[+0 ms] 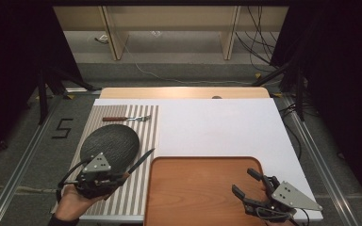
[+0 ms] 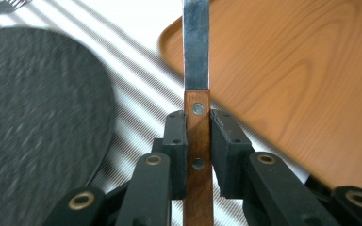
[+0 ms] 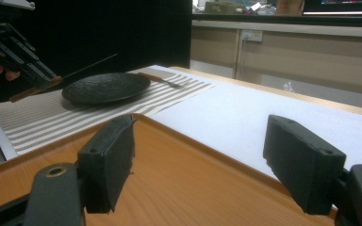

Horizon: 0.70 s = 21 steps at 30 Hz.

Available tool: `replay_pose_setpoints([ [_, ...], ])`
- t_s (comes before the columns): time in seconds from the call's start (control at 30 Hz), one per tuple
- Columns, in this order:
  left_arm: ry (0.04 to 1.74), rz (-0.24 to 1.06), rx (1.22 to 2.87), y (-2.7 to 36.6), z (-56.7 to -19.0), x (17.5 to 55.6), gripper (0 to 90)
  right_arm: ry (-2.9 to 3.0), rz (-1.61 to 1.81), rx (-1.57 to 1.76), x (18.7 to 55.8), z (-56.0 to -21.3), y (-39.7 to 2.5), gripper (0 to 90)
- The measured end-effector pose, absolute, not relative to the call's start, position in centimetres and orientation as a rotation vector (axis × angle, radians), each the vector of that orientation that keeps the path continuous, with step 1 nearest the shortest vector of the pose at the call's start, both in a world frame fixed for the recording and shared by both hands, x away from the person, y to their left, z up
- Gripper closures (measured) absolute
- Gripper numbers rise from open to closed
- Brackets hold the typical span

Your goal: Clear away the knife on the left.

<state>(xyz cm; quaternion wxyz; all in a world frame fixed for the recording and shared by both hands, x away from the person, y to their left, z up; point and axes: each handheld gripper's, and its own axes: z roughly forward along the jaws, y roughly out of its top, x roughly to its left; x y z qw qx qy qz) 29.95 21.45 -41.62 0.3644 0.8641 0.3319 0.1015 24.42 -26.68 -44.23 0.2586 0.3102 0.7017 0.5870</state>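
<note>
Left gripper (image 1: 122,178): near-left corner of the table, held in a hand (image 1: 73,203); its jaws are clamped on the wooden handle of a knife (image 2: 197,94), one pad on each flat side.
Right gripper (image 1: 247,183): near-right, over the near-right part of the tray; jaws spread wide apart with nothing between them (the bare wood of the tray shows through the gap).
Table (image 1: 226,125): white top with a pale wooden strip along its far edge.
Tray (image 1: 202,188): brown wood, rounded corners, near centre of the table, just right of the striped mat; nothing lies in it.
Striped mat (image 1: 151,127): grey and white stripes, left side of the table, running from far to near.
Plate (image 1: 111,146): dark, oval, rough-textured, on the mat just beyond the left gripper; nothing on it.
Knife: lifted off the mat in the left gripper, its blade pointing away to the far right, along the gap between the plate and the tray's far-left corner (two rivets show in the handle).
Fork (image 1: 127,118): brown handle, metal tines, lying crosswise on the far end of the mat, beyond the plate.
</note>
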Motion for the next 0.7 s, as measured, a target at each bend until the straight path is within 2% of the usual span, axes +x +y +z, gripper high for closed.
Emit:
replay_pose_setpoints([
  [0.3,0.825,0.205,2.199,19.9,-42.1,29.7,76.7,1.902,1.594,0.84,24.4,-44.2,-26.7,26.6],
  [0.7,0.803,0.197,2.122,19.2,-42.1,29.5,76.7,1.901,1.593,0.839,24.4,-44.2,-26.7,26.6],
])
